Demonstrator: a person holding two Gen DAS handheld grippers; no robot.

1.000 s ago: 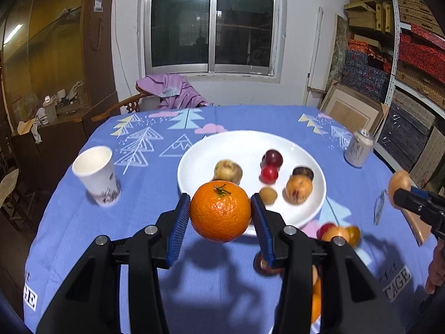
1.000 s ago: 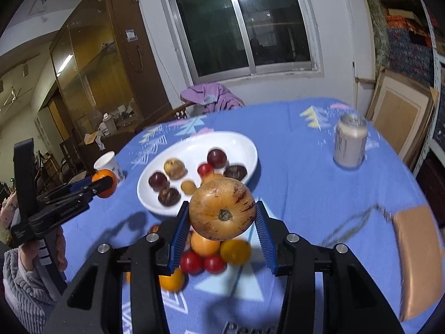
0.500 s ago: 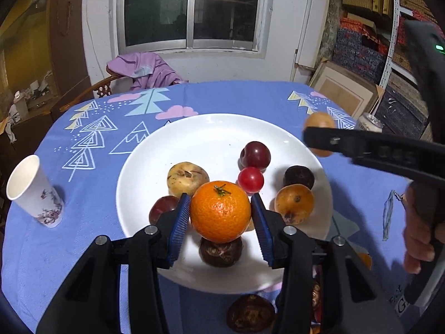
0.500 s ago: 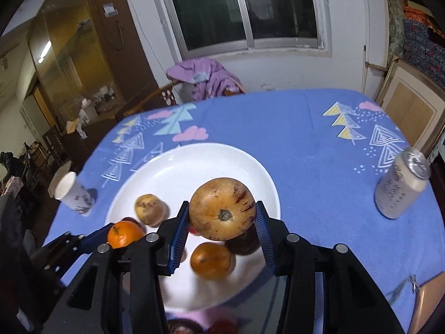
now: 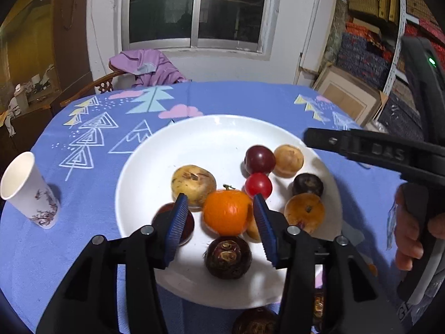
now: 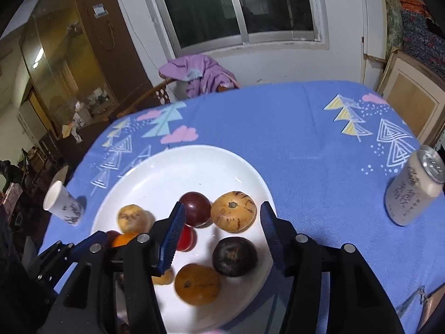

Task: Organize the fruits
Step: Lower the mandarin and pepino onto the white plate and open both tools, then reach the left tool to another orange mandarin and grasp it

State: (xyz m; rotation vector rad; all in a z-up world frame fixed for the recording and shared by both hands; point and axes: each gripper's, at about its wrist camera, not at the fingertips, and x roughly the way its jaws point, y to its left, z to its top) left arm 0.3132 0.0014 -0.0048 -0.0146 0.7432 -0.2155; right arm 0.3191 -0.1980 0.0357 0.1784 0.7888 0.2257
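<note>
Looking down my left gripper (image 5: 219, 224), the jaws are opening and the orange (image 5: 226, 211) sits between the blue pads on the white plate (image 5: 155, 167), with a gap showing on the left pad's side; on the right side I can't tell if the pad's still touching. Just ahead of the fingertips are a yellowish fruit (image 5: 193, 183), a small red one (image 5: 258, 185) and a dark red plum (image 5: 259, 159). Right under the jaws is a dark purple fruit (image 5: 228, 256). Off to the left stands a paper cup (image 5: 27, 192). My right hand (image 5: 414, 231) comes in from the right.

Over on my right gripper (image 6: 221, 236), the jaws are opening too, and the tan speckled fruit (image 6: 233, 214) lies on the plate (image 6: 194, 167) just past the tips, clear of both pads. Between the fingers and closer to me are a dark fruit (image 6: 235, 256) and an orange-brown one (image 6: 197, 284). A drink can (image 6: 414, 192) stands well off to the right on the blue cloth (image 6: 292, 128).
</note>
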